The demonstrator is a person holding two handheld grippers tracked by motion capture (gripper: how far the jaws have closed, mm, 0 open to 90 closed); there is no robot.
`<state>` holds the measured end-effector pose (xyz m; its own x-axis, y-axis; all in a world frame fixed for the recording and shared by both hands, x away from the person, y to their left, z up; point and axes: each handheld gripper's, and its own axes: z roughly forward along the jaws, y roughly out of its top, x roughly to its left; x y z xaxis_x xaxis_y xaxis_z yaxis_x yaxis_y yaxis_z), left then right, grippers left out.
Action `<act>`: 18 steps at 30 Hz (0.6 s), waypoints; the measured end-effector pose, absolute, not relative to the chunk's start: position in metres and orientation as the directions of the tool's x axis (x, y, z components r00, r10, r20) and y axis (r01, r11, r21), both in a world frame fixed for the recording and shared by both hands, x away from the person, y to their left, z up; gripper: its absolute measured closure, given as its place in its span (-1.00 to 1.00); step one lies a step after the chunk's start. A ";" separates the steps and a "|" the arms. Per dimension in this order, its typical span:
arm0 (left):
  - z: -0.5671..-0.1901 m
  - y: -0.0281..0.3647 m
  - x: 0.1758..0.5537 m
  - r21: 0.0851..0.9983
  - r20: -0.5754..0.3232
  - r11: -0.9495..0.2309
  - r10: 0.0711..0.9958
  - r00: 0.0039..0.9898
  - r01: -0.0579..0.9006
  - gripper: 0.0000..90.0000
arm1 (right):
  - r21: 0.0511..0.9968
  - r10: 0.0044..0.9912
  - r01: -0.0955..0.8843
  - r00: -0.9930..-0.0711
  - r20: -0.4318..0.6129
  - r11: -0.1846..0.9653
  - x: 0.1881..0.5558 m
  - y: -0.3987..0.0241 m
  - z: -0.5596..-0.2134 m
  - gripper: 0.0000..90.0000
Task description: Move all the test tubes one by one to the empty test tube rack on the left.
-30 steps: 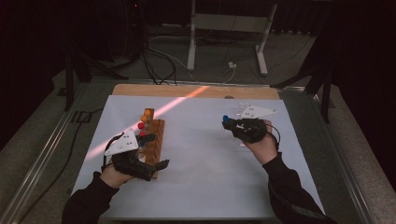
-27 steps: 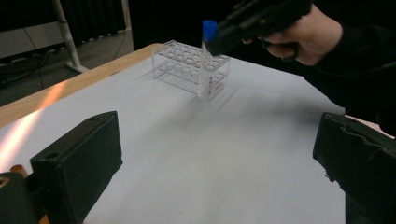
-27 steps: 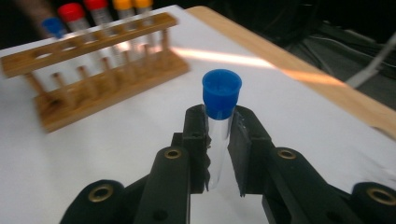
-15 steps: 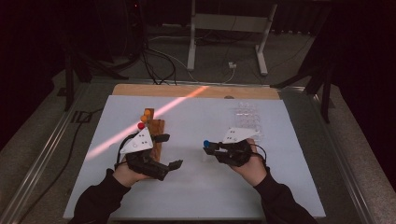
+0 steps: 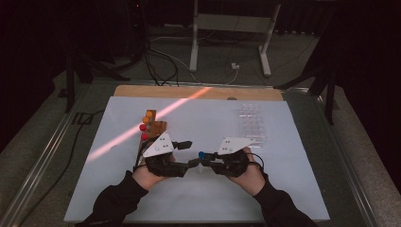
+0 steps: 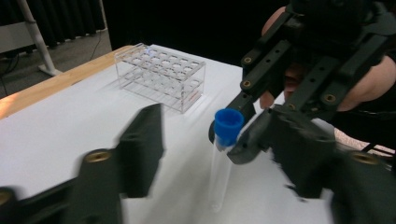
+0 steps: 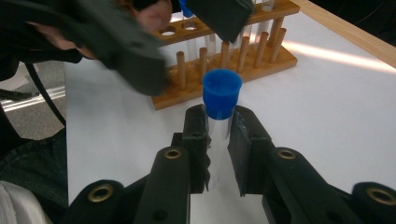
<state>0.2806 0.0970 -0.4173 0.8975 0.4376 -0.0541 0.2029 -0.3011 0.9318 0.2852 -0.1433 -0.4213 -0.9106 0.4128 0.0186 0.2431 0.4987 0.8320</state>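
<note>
A clear test tube with a blue cap [image 7: 221,95] stands upright in my right gripper [image 7: 217,135], whose jaws are shut on the glass just under the cap. In the high view the tube [image 5: 201,155] hangs over the middle of the white mat [image 5: 283,189], between the two hands. My left gripper [image 6: 212,140] faces it from the left; its jaws have just been closing and now stand on either side of the tube [image 6: 227,126] without touching it. Behind the left hand a wooden rack [image 5: 153,127] holds red- and orange-capped tubes.
A clear plastic rack [image 5: 250,123] stands at the back right of the mat, seen also from the left gripper [image 6: 161,77]. The wooden rack [image 7: 224,60] lies close behind the left gripper [image 5: 189,154]. A wooden strip [image 5: 189,92] runs along the mat's far edge.
Both hands have come together at the mat's middle. The right gripper carried the blue-capped tube from the right-hand side of the mat toward the left hand. The left jaws have narrowed around it.
</note>
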 end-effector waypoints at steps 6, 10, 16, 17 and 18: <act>-0.417 0.089 0.283 0.931 -0.050 -0.308 0.429 0.902 0.198 0.25 | 0.833 0.410 0.238 -0.912 0.015 0.500 0.285 -0.143 -0.421 0.71; -0.416 0.084 0.283 0.927 -0.041 -0.325 0.412 0.910 0.188 0.44 | 0.835 0.411 0.238 -0.911 0.015 0.497 0.285 -0.143 -0.420 0.71; -0.416 0.081 0.283 0.922 -0.022 -0.344 0.408 0.913 0.176 0.68 | 0.836 0.419 0.237 -0.908 0.009 0.496 0.285 -0.143 -0.420 0.71; -0.416 0.081 0.283 0.922 -0.022 -0.345 0.407 0.913 0.175 0.68 | 0.836 0.419 0.236 -0.908 0.008 0.496 0.285 -0.144 -0.420 0.71; -0.415 0.081 0.283 0.921 -0.023 -0.348 0.404 0.914 0.177 0.69 | 0.837 0.420 0.234 -0.908 0.006 0.495 0.284 -0.144 -0.420 0.71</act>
<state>0.2831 0.0813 -0.4152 0.9143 0.4043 -0.0231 0.1770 -0.3476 0.9208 0.2845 -0.1436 -0.4195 -0.9077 0.4196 0.0058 0.2343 0.4951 0.8367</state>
